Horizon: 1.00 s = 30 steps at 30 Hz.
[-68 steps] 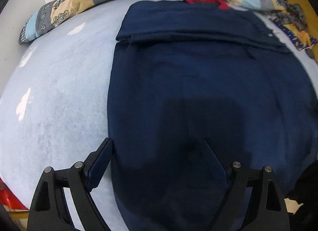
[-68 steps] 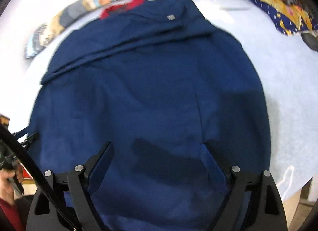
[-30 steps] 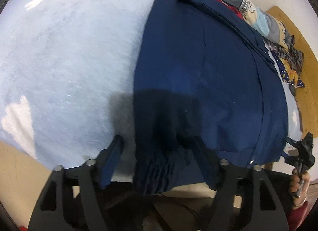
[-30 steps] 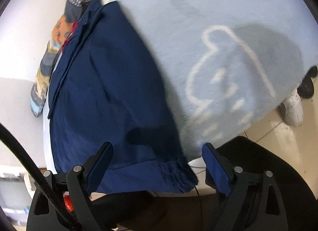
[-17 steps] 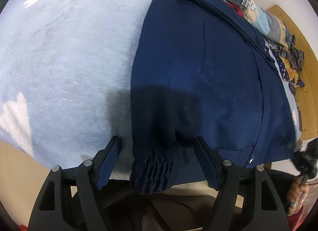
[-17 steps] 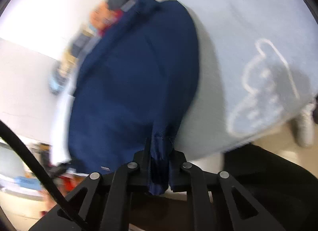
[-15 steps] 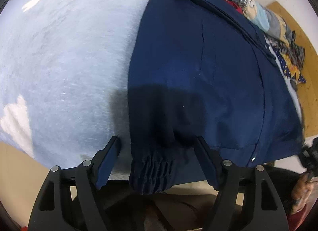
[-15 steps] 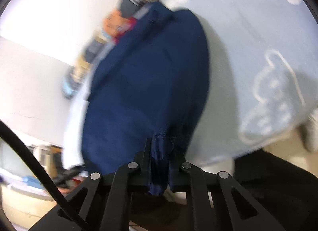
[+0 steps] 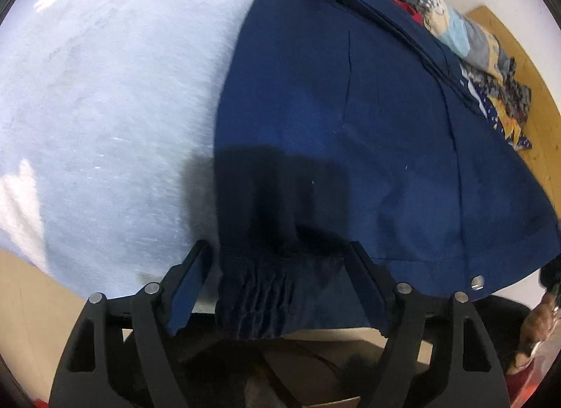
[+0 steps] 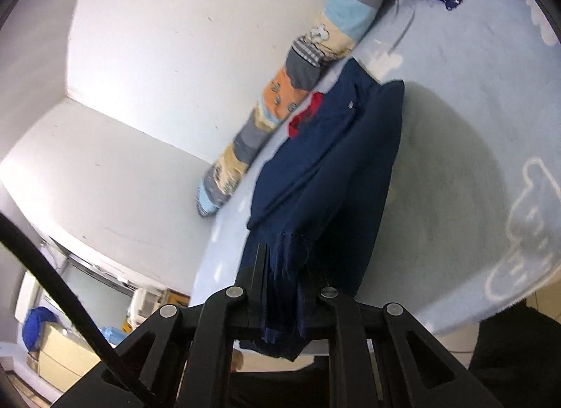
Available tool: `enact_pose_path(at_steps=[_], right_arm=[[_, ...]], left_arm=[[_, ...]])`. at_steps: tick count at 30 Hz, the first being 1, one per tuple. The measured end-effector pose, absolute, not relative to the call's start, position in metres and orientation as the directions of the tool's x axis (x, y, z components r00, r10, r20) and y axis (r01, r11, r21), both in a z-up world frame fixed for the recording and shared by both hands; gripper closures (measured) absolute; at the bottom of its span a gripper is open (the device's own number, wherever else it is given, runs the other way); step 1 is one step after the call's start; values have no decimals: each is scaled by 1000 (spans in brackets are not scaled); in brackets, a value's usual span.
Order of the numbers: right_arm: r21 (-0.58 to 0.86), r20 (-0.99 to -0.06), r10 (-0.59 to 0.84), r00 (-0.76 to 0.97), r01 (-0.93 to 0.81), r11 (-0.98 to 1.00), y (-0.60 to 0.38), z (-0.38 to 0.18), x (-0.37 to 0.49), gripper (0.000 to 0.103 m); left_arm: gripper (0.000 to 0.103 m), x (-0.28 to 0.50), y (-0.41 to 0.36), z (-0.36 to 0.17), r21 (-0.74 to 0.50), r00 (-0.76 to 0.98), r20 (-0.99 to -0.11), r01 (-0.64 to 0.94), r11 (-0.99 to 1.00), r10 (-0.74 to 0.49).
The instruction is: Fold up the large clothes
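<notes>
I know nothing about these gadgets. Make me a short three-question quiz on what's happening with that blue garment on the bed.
1. True or false: the right gripper is clamped on the hem of the navy garment.
2. The left gripper is: A) shut on the hem, B) open with the gathered hem between its fingers, C) away from the garment.
3. Fill in: the garment lies on a pale ____ bed cover.

Key: 1 true; 2 B; 3 blue.

Home bedroom: pale-blue bedsheet [image 9: 105,99], patchwork bolster pillow [image 10: 280,102] along the wall [image 10: 175,39].
</notes>
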State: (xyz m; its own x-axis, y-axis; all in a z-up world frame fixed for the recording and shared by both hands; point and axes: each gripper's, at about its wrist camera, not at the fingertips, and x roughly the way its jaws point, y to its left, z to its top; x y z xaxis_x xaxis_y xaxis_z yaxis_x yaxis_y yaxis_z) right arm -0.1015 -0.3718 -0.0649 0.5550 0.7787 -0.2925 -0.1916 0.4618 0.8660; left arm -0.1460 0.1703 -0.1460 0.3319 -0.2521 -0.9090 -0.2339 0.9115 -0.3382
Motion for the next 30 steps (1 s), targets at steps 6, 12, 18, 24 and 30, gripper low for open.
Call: enact_pose_path(at_steps=[6, 12, 18, 24, 30], right_arm=[[855, -315, 780, 541, -196, 481, -365, -66, -100, 90], [845, -314, 777, 545, -212, 490, -367, -61, -101, 90], [826, -300, 779, 550, -258, 501, -369, -41, -96, 90], [795, -295, 769, 568, -300, 527, -368, -13, -74, 90], [767, -296, 740, 604, -311, 561, -366, 16, -29, 90]], left_arm=[[78, -144, 156, -138, -265, 355, -916, -185, 946, -187], [83, -158, 154, -101, -348, 500, -830, -121, 930, -246], [83, -153, 166, -54, -451, 650, -703, -93, 888, -289], [83, -119, 172, -12, -481, 733, -621, -80, 873, -276], [83, -70, 188, 28, -510, 783, -566, -88, 855, -258]])
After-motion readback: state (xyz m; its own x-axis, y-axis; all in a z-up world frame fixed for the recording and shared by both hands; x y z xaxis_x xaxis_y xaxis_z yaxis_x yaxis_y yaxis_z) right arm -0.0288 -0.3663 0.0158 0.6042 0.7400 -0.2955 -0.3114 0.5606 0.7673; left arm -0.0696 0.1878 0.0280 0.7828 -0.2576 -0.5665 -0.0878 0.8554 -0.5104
